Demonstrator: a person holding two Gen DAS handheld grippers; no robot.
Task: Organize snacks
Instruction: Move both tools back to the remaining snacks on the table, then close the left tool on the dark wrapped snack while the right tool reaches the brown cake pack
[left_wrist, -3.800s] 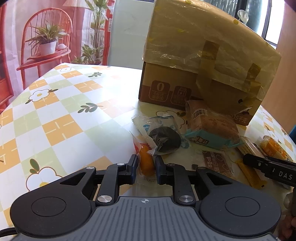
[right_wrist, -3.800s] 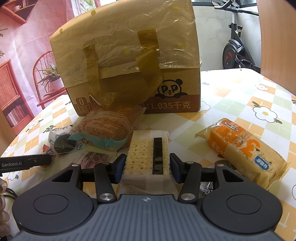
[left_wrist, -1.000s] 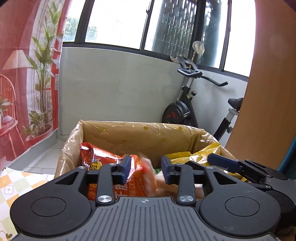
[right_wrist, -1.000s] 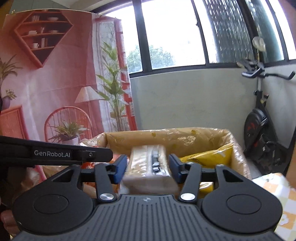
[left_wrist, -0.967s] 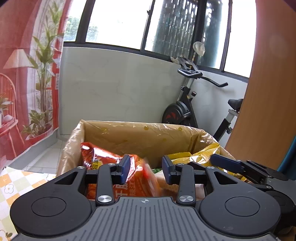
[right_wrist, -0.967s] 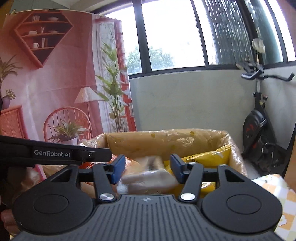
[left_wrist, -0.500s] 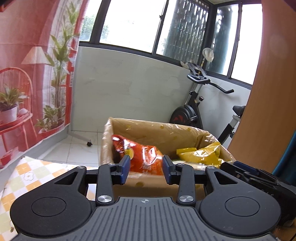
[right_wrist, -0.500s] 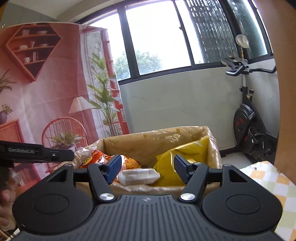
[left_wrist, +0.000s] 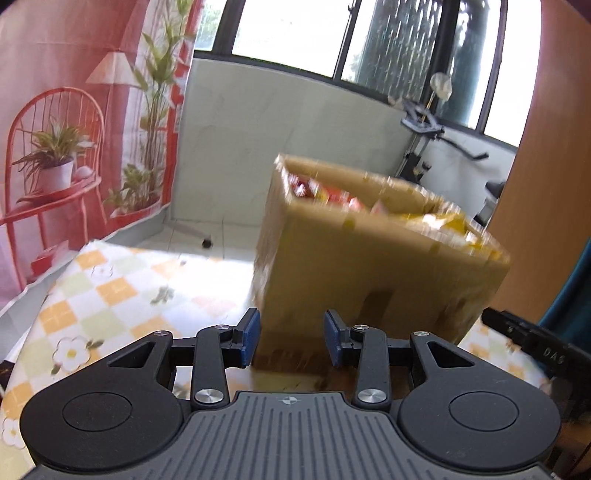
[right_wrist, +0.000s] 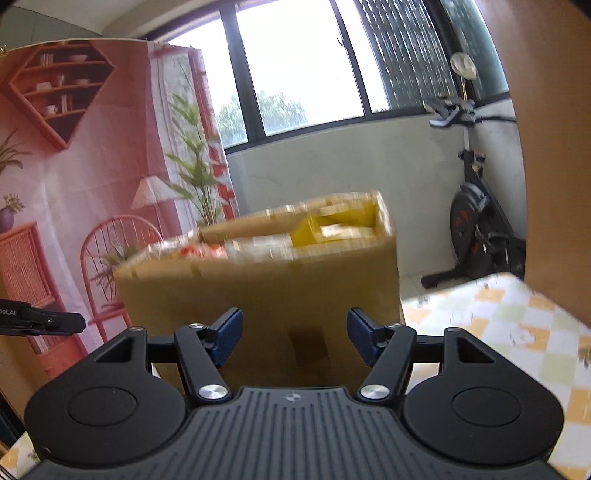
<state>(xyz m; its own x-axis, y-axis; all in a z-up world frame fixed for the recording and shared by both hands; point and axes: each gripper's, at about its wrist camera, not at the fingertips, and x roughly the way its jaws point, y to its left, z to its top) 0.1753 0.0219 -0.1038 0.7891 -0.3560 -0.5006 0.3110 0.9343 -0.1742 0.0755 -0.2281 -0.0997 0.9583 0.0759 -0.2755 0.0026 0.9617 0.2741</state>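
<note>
A brown cardboard box (left_wrist: 373, 266) lined with yellowish plastic stands on the table, blurred by motion, with red and yellow snack packets (left_wrist: 373, 205) showing over its rim. My left gripper (left_wrist: 291, 338) is open and empty, in front of the box's near side and below its rim. In the right wrist view the same box (right_wrist: 266, 291) holds a yellow packet (right_wrist: 332, 223) and a pale wrapped pack. My right gripper (right_wrist: 293, 339) is open wide, empty, also short of the box wall. Each gripper's tip shows at the other view's edge.
The table (left_wrist: 122, 284) has a checked orange, green and white floral cloth. An exercise bike (right_wrist: 476, 214) stands beyond the box by the window wall. A red printed backdrop (right_wrist: 85, 177) hangs at the left, a wooden panel (left_wrist: 546, 184) at the right.
Both grippers let their snacks fall into the box, then drew back and sank from above the opening to in front of its wall. The right jaws spread wider.
</note>
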